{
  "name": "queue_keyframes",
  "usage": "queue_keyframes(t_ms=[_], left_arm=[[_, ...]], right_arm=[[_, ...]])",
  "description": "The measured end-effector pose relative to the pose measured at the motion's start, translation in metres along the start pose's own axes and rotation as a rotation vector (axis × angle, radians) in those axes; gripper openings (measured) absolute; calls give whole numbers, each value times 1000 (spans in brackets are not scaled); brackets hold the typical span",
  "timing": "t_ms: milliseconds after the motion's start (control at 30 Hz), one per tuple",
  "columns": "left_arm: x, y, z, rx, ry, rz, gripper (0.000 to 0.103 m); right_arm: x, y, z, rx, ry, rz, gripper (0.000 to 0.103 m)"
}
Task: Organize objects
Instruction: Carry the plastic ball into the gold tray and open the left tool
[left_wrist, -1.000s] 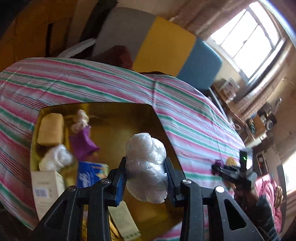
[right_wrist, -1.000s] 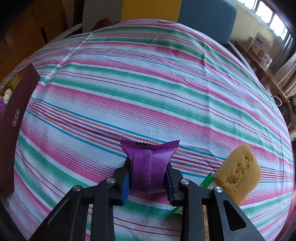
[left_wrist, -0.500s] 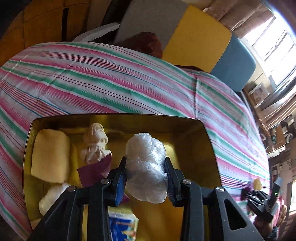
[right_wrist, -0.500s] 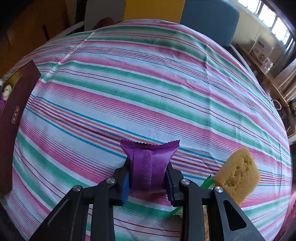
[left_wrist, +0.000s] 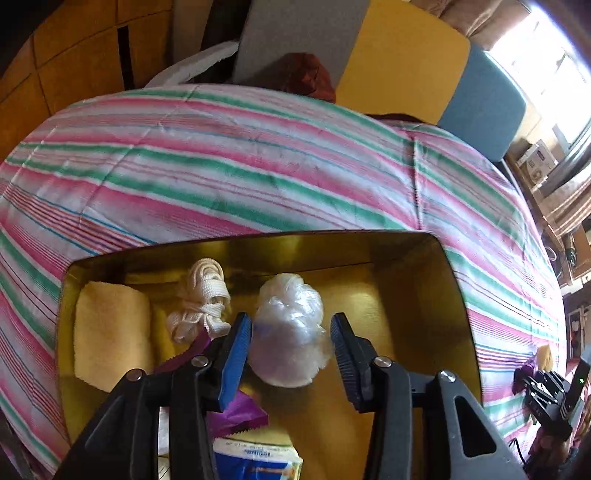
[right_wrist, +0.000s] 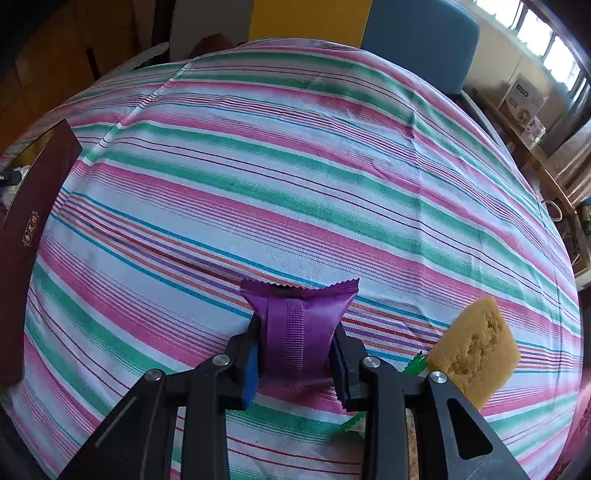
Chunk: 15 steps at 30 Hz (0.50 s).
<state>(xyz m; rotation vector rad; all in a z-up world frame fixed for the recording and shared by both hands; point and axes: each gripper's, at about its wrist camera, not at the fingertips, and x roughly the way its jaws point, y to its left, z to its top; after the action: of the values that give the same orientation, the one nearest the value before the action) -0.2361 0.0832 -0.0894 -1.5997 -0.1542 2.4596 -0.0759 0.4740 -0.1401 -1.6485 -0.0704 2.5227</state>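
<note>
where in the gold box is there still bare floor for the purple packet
The gold box is bare on its right side, between the plastic wad and the right wall. The left is crowded: yellow sponge, white cord bundle, a purple wrapper and a blue pack near the front.

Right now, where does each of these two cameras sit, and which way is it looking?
Left wrist: sits on the left tool, looking steeply down into the gold box; its jaws are opening around the plastic bundle.
Right wrist: sits on the right tool, looking down at the striped cloth; it grips a purple packet.
Shared: the cloth, the box, and the right tool.
</note>
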Motion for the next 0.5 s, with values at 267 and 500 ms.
queue_keyframes(t_ms=[267,500], left_arm=[[-74,-14,-51,137,-190,26,45],[-101,-25,-107,204,-222,8,45]], right_arm=[[1,0,2,-3,-1,-2,33],[2,2,2,-7,-5,-7,33]])
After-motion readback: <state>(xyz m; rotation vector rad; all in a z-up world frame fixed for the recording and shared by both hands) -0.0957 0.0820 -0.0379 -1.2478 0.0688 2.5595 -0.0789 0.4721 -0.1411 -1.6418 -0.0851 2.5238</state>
